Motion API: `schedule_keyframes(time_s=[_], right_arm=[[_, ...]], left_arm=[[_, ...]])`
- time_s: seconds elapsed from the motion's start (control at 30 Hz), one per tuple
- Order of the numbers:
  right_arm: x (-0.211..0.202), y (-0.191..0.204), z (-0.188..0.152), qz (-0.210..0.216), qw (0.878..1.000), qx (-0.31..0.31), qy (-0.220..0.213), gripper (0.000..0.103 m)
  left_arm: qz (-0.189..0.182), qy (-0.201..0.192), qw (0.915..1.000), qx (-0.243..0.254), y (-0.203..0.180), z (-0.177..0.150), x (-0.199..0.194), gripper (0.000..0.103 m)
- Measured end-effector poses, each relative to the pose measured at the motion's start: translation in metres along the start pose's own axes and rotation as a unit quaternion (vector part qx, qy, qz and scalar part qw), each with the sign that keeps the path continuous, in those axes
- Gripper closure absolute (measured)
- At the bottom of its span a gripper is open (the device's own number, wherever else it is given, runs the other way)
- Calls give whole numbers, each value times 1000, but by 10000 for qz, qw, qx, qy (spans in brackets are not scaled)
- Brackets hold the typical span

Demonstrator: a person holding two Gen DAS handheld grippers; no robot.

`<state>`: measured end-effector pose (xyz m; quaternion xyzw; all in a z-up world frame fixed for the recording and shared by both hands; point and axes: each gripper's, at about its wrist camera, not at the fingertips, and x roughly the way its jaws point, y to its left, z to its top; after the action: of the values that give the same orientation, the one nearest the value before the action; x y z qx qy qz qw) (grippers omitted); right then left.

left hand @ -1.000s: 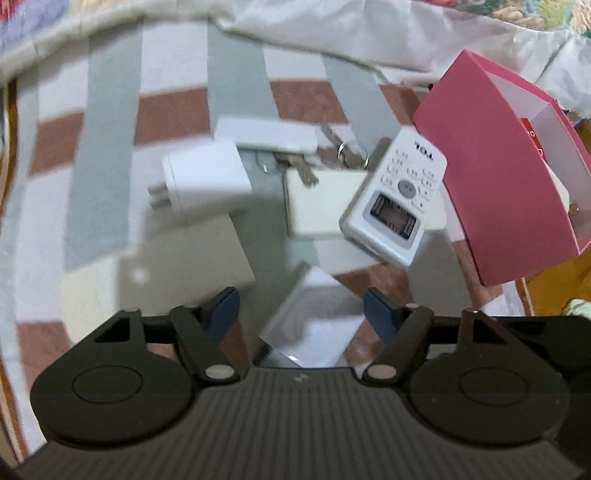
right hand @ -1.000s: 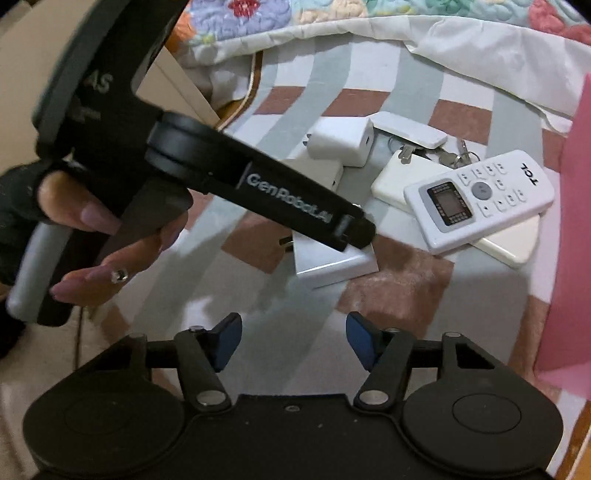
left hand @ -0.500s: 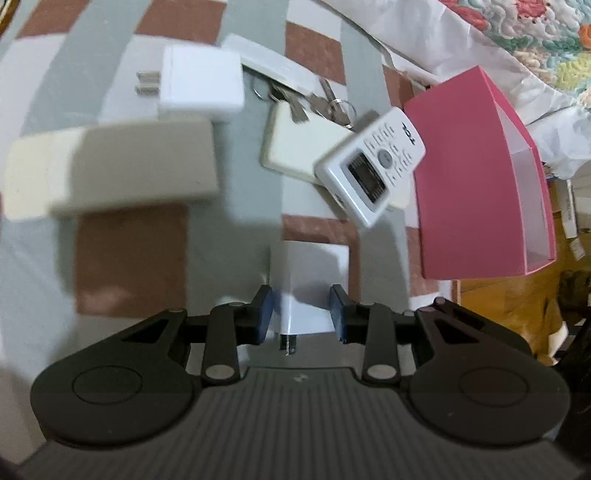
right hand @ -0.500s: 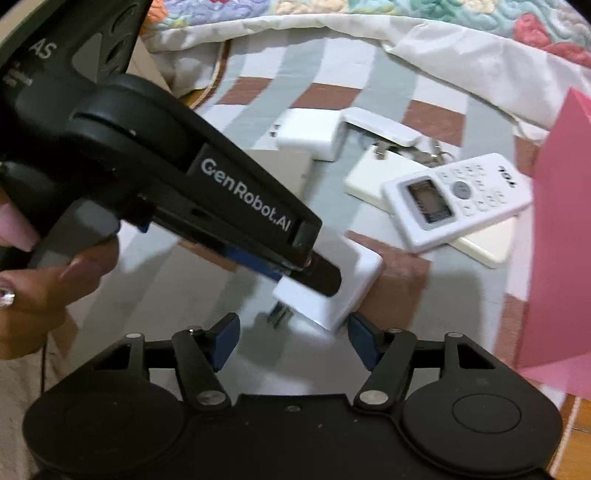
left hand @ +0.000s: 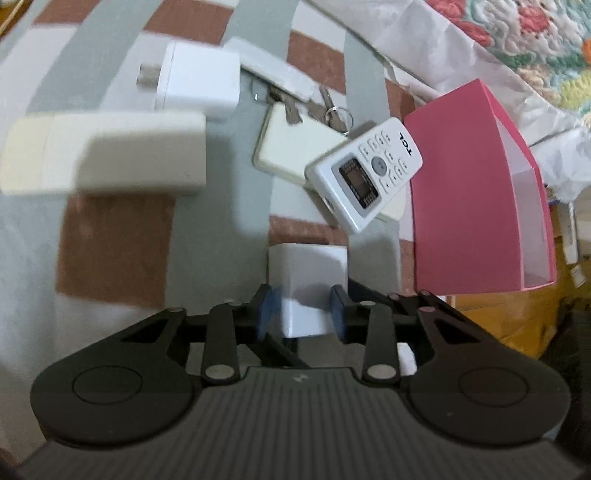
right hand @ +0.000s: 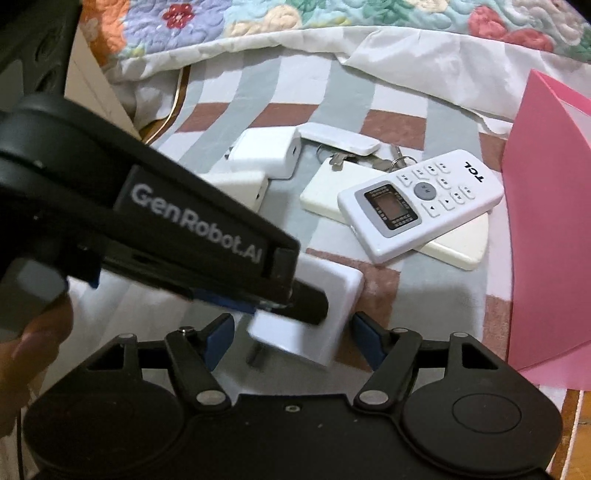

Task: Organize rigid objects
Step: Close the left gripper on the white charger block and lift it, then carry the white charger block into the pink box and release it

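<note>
A: Setting? Looks domestic, likely a bedroom.
B: Agreed. Floral quilted bedspread [right hand: 332, 14] along the far edge, white sheet [right hand: 424, 66] bunched under it.
A: Work surface is a soft checked blanket [left hand: 118, 251], brown, grey and white, not a bench.
B: Household clutter too: TCL remote [right hand: 421, 203], keys [left hand: 332, 110], white chargers [left hand: 199, 81].
A: Orange wood at the right edge [left hand: 517, 317], blurred, possibly floor.

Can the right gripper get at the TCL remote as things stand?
Probably yes. The right gripper is open and empty; the remote lies on top, uncovered. The left gripper, holding a charger, sits low, off the line.
</note>
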<state>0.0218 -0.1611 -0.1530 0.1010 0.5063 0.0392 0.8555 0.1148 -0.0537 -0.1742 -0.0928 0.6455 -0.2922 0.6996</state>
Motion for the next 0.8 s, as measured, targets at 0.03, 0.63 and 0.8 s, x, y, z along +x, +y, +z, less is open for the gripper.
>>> schedule_keyframes(time_s=[0.03, 0.63, 0.8], right_arm=[[0, 3, -3, -95, 9998, -149, -40, 28], [-38, -8, -16, -18, 9998, -173, -71, 46], [-61, -1, -8, -363, 9987, -325, -153, 46]], left_arm=[[13, 12, 10000, 35, -1, -1, 0, 74], [327, -421, 9918, 1162, -44, -40, -20, 69], [19, -618, 9875, 1452, -54, -47, -39, 68]])
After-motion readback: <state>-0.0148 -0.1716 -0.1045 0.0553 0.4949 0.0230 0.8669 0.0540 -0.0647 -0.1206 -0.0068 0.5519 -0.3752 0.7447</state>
